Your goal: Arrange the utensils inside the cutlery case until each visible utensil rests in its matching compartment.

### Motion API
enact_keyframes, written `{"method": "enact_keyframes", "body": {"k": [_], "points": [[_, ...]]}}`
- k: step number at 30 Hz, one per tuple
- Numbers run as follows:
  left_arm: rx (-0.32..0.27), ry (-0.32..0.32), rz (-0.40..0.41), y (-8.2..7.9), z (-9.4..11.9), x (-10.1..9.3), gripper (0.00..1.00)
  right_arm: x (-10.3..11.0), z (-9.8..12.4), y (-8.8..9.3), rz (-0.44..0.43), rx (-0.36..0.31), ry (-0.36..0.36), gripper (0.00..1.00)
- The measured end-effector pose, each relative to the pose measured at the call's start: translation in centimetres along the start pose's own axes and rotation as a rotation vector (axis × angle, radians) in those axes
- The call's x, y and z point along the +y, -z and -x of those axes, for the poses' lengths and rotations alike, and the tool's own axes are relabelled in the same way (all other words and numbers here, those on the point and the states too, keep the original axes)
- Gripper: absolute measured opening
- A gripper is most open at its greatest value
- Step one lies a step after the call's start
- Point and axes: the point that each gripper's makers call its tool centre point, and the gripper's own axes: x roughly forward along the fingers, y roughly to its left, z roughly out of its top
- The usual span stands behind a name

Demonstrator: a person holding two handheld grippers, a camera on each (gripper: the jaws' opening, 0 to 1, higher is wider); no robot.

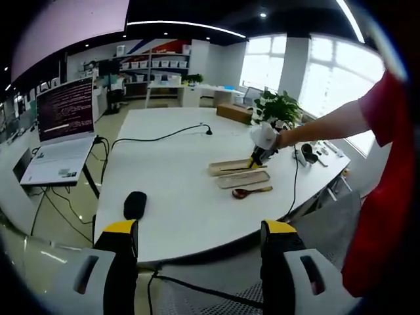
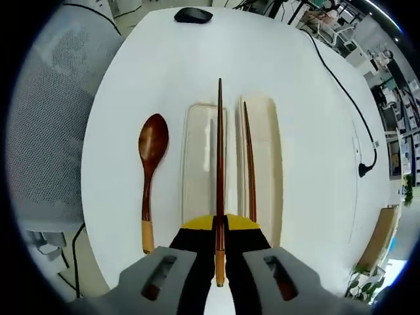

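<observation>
Right tool point(image 2: 220, 244) is clamped on one chopstick point(image 2: 220, 164) near its butt end; the stick runs straight ahead from the jaws, its tip past the far end of the clear lid point(image 2: 200, 157). Whether it touches the lid or hangs above it can't be told.

Cutlery case point(image 2: 266, 164): pale tray lying just right of the clear lid. Second chopstick point(image 2: 249, 164) lies along the tray's left side, lengthwise. Clear lid has nothing else in it.

Wooden spoon point(image 2: 149, 184) lies on the table point(image 2: 131, 85) left of the lid, outside both parts, bowl away from the tool, pale handle tip toward it.

Left tool point(image 1: 200, 230) is open, jaws well apart, nothing between them, hanging at the near table edge. From there the case and lid point(image 1: 239, 172) sit far across the white table, spoon beside them, with a person's outstretched arm point(image 1: 328, 125) holding the right tool over them.

Also on the table: black mouse point(image 1: 135, 205), a black cable point(image 1: 157, 138), a potted plant point(image 1: 279, 108) at the far edge. A laptop point(image 1: 62, 131) stands on a side stand. The room is an open office with shelves and big windows.
</observation>
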Motion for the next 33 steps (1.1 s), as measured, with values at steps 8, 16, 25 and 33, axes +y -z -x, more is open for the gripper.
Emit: {"method": "enact_keyframes", "body": {"k": [8, 16, 25, 33], "points": [[-0.010, 0.002, 0.025, 0.1, -0.4, 0.5, 0.78, -1.9, 1.0, 0.0, 0.041, 0.030, 0.006, 0.01], [0.003, -0.004, 0.026, 0.0, -0.6, 1.0, 0.78, -3.1, -0.7, 0.2, 0.046, 0.087, -0.026, 0.01], [0.015, -0.010, 0.020, -0.3, -0.9, 1.0, 0.78, -3.7, -1.7, -0.2, 0.015, 0.069, -0.064, 0.01], [0.023, -0.020, 0.034, 0.0, -1.1, 1.3, 0.78, -4.0, -2.5, 0.2, 0.023, 0.092, -0.069, 0.01]]}}
